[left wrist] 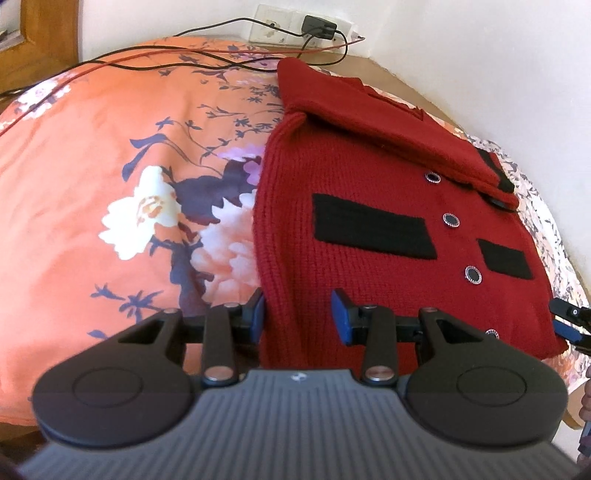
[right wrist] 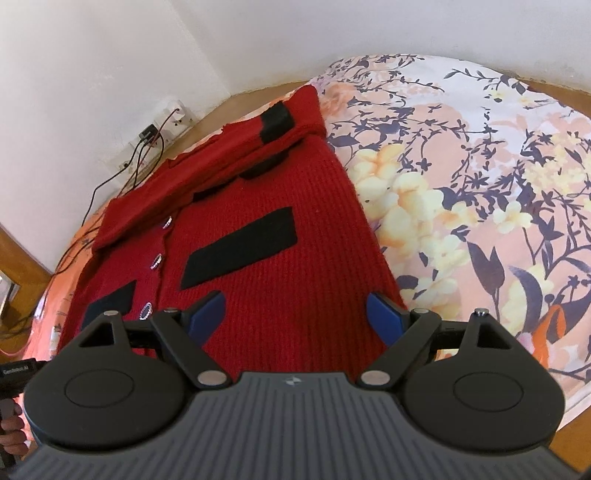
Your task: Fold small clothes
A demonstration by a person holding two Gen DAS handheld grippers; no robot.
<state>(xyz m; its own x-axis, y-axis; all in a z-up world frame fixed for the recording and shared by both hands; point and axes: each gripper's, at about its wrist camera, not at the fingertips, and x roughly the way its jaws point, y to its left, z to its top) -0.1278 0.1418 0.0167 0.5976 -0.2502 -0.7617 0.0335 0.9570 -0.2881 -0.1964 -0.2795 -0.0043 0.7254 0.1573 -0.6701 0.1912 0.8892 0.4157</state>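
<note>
- Left wrist view: a red knitted cardigan [left wrist: 369, 236] is lying flat on a bed covered by an orange floral sheet [left wrist: 110, 166]. Its long axis is running from the hem, just in front of the camera, away to the neck end near the wall, with one sleeve [left wrist: 388, 125] lying folded across the upper part.
- A row of round buttons [left wrist: 451, 220] is running along that axis, with black pocket patches [left wrist: 373, 229] sitting on either side of it.
- The left gripper [left wrist: 299, 314] is hanging released, its blue pads apart, straddling the cardigan's left edge at the hem: one pad is sitting over the sheet, the other over the knit.
- Only this view is showing the full run of black and red cables [left wrist: 184, 62] trailing over the sheet beyond the cardigan to a charger [left wrist: 317, 26] in a wall socket. The tip of the right gripper [left wrist: 570, 325] is peeking in at the cardigan's hem corner on the far side from the left gripper.
- Right wrist view: the right gripper [right wrist: 295, 317] is hovering wide open over the cardigan's [right wrist: 280, 229] hem, both pads over red knit, with the garment stretching away towards the wall.
- Only this view is showing the sheet turning pale and flowery [right wrist: 480, 184] to the cardigan's right, and the black cuff band [right wrist: 275, 122] on the folded sleeve.
- At the lower left edge a hand [right wrist: 13, 435] is gripping a black handle carrying a small white label; its lettering is too blurred to read for certain.
</note>
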